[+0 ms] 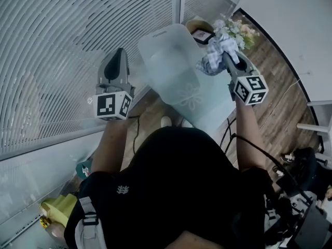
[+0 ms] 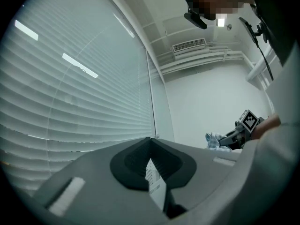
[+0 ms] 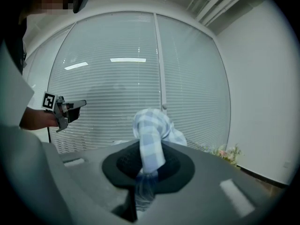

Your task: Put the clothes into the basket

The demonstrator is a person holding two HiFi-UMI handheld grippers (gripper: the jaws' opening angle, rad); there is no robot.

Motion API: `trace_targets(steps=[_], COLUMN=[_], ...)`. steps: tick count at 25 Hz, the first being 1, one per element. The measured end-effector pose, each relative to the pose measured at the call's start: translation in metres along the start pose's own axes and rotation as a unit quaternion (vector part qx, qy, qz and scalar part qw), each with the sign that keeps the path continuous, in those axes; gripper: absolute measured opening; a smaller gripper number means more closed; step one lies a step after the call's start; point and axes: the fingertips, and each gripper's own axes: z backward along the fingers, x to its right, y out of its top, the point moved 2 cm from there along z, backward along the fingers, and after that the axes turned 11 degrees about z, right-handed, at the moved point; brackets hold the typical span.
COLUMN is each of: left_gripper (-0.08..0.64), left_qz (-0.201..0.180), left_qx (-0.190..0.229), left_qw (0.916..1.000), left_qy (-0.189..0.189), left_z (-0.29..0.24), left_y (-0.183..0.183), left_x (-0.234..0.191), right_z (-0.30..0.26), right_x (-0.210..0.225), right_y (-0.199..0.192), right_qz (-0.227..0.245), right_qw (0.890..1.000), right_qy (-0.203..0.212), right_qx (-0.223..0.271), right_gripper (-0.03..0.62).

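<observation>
My right gripper (image 1: 225,55) is shut on a blue-and-white checked cloth (image 1: 211,59), held up in the air at the right. Seen from the right gripper view, the cloth (image 3: 152,135) stands bunched up out of the jaws of the right gripper (image 3: 149,159). The left gripper (image 1: 117,61) is raised at the left in front of the window blinds, shut and holding nothing. From its own camera the left gripper (image 2: 151,162) shows only a thin slit between the jaws. Between the two grippers lies a pale translucent piece with a flower pattern (image 1: 174,71).
White slatted blinds (image 1: 57,51) cover the window on the left. A bunch of artificial flowers (image 1: 237,31) and a brown round item (image 1: 199,26) sit beyond the cloth. Wooden floor (image 1: 280,102) runs along the right, with cables and equipment (image 1: 303,175) at lower right.
</observation>
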Motion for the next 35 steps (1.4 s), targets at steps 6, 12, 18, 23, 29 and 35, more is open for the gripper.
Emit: trace_targets(steps=[6, 12, 18, 23, 29, 35], left_gripper=[0.005, 0.005, 0.005, 0.005, 0.005, 0.005], left_qz=[-0.009, -0.012, -0.015, -0.018, -0.019, -0.017], left_qx=[0.006, 0.008, 0.008, 0.006, 0.007, 0.002], left_qw=[0.9995, 0.9980, 0.9957, 0.9925, 0.9902, 0.9884], left_qy=[0.029, 0.061, 0.091, 0.121, 0.138, 0.151], left_z=[0.021, 0.041, 0.060, 0.080, 0.091, 0.098], left_y=[0.007, 0.011, 0.009, 0.012, 0.008, 0.003], left_x=[-0.017, -0.033, -0.046, -0.064, -0.075, -0.083], right_z=[-0.019, -0.042, -0.064, -0.083, -0.101, -0.108], right_x=[-0.019, -0.039, -0.065, -0.084, -0.104, -0.116], right_y=[0.009, 0.018, 0.016, 0.024, 0.024, 0.019], right_qz=[0.004, 0.007, 0.016, 0.020, 0.026, 0.028], right_qw=[1.000, 0.998, 0.995, 0.992, 0.987, 0.985], right_qy=[0.026, 0.060, 0.101, 0.126, 0.154, 0.167], right_qx=[0.009, 0.016, 0.016, 0.019, 0.019, 0.014], right_gripper=[0.050, 0.046, 0.043, 0.041, 0.041, 0.041])
